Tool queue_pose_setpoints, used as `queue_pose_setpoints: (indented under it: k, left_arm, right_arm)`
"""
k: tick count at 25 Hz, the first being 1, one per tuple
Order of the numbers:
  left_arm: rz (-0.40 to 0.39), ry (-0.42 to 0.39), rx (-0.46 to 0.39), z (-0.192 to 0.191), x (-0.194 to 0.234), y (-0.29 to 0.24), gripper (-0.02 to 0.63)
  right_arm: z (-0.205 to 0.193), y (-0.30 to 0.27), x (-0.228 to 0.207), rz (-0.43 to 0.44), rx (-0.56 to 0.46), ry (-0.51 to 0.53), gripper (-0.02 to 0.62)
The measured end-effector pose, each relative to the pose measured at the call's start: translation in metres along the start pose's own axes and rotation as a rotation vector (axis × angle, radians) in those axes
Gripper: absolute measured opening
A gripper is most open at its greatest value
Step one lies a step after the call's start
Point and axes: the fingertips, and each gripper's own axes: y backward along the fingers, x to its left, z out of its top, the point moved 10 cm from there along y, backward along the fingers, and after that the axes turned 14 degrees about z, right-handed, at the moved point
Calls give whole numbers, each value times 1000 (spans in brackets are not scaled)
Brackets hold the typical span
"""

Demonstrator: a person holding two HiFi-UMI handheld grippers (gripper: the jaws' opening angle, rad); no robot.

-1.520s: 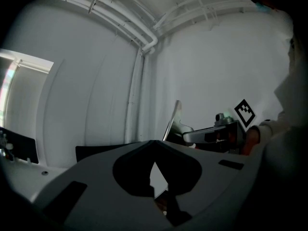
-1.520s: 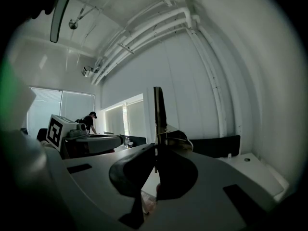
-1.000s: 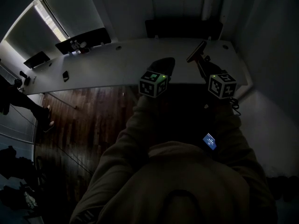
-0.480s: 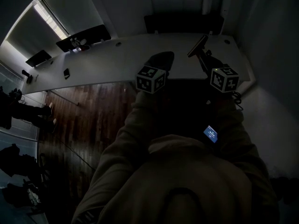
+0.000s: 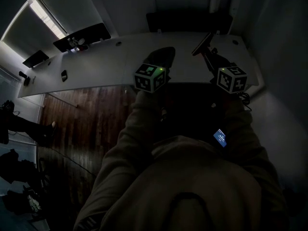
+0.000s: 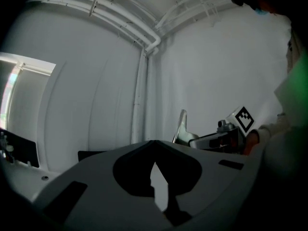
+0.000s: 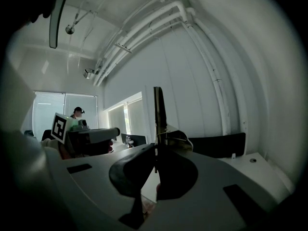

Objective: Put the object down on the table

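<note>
Dim, underexposed; window (image 5: 46, 17) light upper left; fisheye edges vignetted

Open-plan office. Long white desk (image 5: 110, 66) stretching from 9 to 2 o'clock in the head view, with dark monitors (image 5: 82, 36) standing on it at 10 and 11 o'clock. Bright window strip (image 5: 45, 17) with blinds at 11 o'clock. Wood-plank floor (image 5: 82, 124) at 8 o'clock. White walls and exposed ceiling pipes (image 7: 144, 28) in the right gripper view.

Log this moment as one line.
left tool: shut, empty | right tool: shut on thin flat object | table: object not yet set down
</note>
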Motion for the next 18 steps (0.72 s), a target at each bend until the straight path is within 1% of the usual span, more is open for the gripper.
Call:
queue_pose_setpoints:
  k: [3, 5, 7, 9, 12, 14, 16, 18]
  left_arm:
    - [-1, 15, -29, -4, 4, -20, -6]
    - [-8, 4, -27, -7, 7, -36, -6]
    - [-4, 8, -22, -7, 20, -53, -6]
    - [3, 6, -18, -3, 37, -73, -6]
    - [-8, -25, -20, 9, 64, -107, -6]
    - [-4, -28, -23, 12, 88, -134, -6]
    - [16, -31, -18, 14, 117, -165, -6]
    - [18, -44, 0, 15, 143, -202, -6]
  right_arm:
    - [-6, -10, -19, 3, 10, 4, 21]
    - [-6, -17, -34, -4, 6, -4, 21]
    - [-2, -30, -50, -4, 4, -8, 21]
    - [6, -49, -65, 4, -1, -11, 21]
    - [15, -89, -83, 21, -11, -15, 21]
    - [17, -114, -94, 24, -9, -23, 21]
    - [24, -138, -113, 23, 8, -15, 21]
    - [36, -161, -139, 17, 20, -7, 21]
